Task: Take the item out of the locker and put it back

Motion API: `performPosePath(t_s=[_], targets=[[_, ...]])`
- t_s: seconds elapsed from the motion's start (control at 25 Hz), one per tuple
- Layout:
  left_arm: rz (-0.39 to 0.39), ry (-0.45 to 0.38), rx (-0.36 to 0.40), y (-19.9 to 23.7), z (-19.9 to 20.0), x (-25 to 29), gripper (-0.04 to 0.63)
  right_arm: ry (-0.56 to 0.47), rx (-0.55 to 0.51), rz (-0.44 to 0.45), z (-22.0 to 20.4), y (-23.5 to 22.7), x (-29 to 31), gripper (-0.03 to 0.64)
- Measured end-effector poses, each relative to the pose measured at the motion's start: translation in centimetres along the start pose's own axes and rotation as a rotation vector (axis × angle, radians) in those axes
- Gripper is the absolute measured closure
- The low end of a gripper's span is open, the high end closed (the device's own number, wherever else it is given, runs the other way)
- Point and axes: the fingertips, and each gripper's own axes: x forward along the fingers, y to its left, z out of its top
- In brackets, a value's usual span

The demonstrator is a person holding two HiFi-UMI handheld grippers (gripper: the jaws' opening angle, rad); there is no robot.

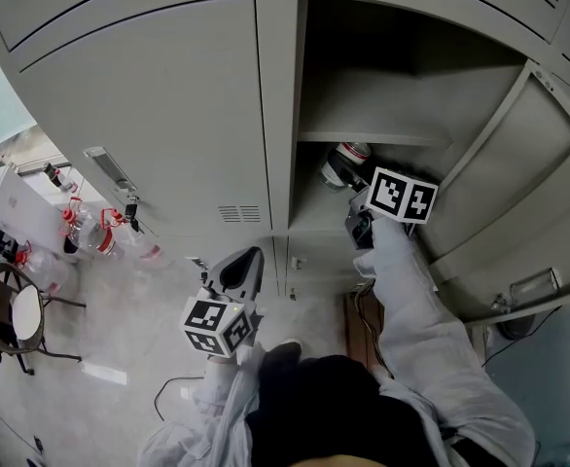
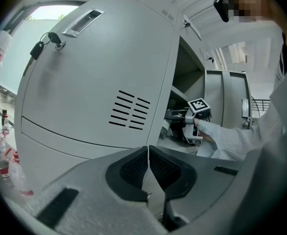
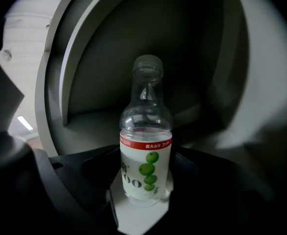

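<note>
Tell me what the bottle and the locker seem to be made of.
The bottle looks like clear glossy plastic: the wall behind shows through its top, above a white printed label. The locker seems to be pale grey painted sheet metal, satin finish: thin flat door with punched vent slots.

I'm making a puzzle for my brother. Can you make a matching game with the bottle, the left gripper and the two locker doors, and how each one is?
Things:
1. bottle
2. left gripper
3. left door
4. right door

States:
A. swung open
B. jaws together, empty
C. closed
D. gripped by the right gripper

Pairs: 1-D, 2-B, 3-C, 4-A
</note>
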Motion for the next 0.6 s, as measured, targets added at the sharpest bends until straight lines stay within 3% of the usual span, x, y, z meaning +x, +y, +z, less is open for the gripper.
performPosePath(t_s=[0.24, 0.6], targets=[[0.013, -0.007, 0.007, -0.4, 0.0, -1.1, 0.581, 0.049, 0.264, 0.151, -2.1, 2.7, -0.8, 0.316], [0.030, -0.001, 0.011, -1.2, -0.7, -3.1, 0.581, 0.086, 0.364, 0.239, -4.2, 5.1, -4.0, 0.318]])
